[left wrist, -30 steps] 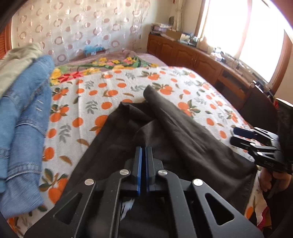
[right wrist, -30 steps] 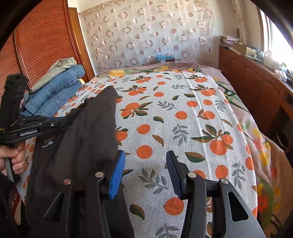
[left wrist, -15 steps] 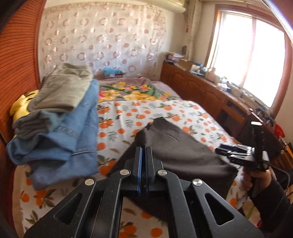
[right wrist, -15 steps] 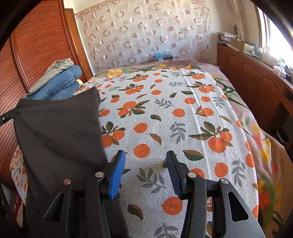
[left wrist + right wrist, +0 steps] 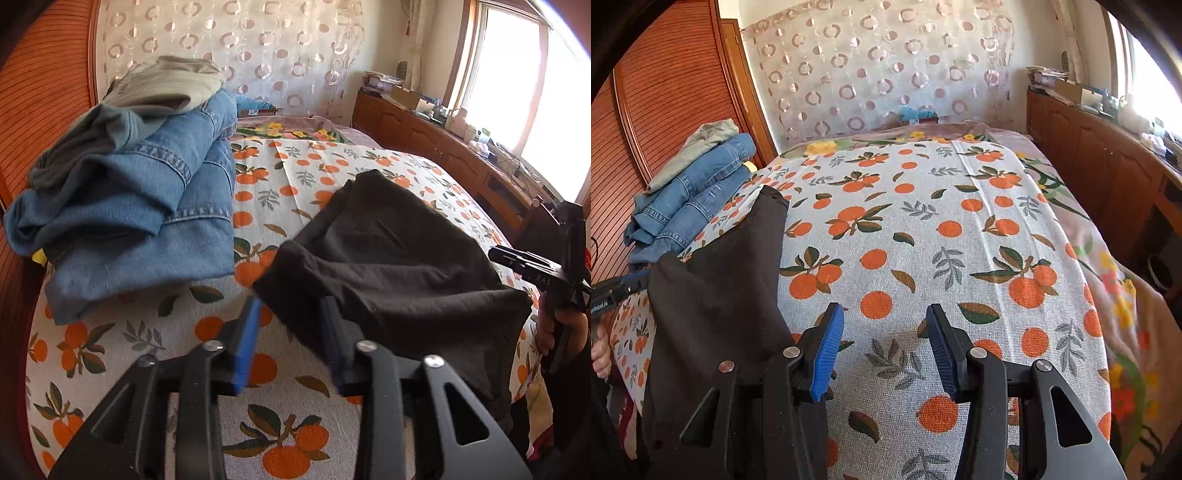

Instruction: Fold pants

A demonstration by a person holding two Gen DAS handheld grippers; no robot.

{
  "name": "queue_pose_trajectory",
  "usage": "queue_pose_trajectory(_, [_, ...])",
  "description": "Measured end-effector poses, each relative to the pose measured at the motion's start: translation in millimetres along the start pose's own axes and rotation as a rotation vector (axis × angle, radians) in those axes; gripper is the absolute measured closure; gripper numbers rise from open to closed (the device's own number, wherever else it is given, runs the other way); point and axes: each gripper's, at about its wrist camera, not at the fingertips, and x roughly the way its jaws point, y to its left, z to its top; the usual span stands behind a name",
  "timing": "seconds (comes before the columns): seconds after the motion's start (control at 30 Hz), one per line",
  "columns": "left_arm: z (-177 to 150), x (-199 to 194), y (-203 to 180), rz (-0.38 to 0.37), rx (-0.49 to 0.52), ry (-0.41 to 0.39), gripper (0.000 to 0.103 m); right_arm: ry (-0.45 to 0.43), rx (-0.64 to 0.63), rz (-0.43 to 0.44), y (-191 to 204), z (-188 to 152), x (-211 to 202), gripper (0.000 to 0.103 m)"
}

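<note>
Dark brown pants lie folded on the orange-print bedspread, their near edge draped over the bed's front edge. My left gripper is open, its jaws on either side of the pants' near left corner, holding nothing. In the right wrist view the pants lie at the left. My right gripper is open and empty above bare bedspread, to the right of the pants. It also shows at the right edge of the left wrist view.
A stack of folded blue jeans with grey-green clothes on top sits at the bed's left side, next to a wooden slatted wall. Wooden cabinets under a bright window run along the right. A patterned curtain hangs behind the bed.
My left gripper was shut on the pants and has opened, letting go of them. The pants dropped from hanging in the air onto the bed. The right gripper stayed open.
</note>
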Motion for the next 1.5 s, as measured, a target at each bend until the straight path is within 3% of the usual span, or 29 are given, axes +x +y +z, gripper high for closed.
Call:
queue_pose_trajectory(0.17, [-12,-7,-1,0.027,-0.018,-0.049,0.057,-0.045,-0.051,-0.036,11,-6,-20,0.055])
queue_pose_trajectory(0.43, [-27,-18,-3,0.053,0.011,-0.101,0.056,-0.072,-0.159,0.078,69,-35,-59,0.055])
queue_pose_trajectory(0.53, [-30,-21,-2,0.047,0.013,-0.106,0.043,-0.050,-0.189,0.131,91,-45,-62,0.055])
queue_pose_trajectory(0.6, [-32,-23,-5,0.059,0.030,-0.114,0.028,-0.037,-0.213,0.167,107,-53,-62,0.055])
queue_pose_trajectory(0.83, [-37,-30,-6,0.050,0.027,-0.116,0.026,0.014,-0.274,0.238,133,-66,-58,0.056])
queue_pose_trajectory(1.37, [-46,-31,-12,0.028,0.028,-0.089,0.026,0.127,-0.347,0.251,150,-79,-43,0.072])
queue_pose_trajectory(1.43, [-47,-31,-13,0.031,0.025,-0.087,0.026,0.131,-0.364,0.252,153,-79,-44,0.086])
queue_pose_trajectory(1.5, [-48,-32,-13,0.030,0.021,-0.089,0.026,0.132,-0.390,0.251,157,-81,-47,0.092])
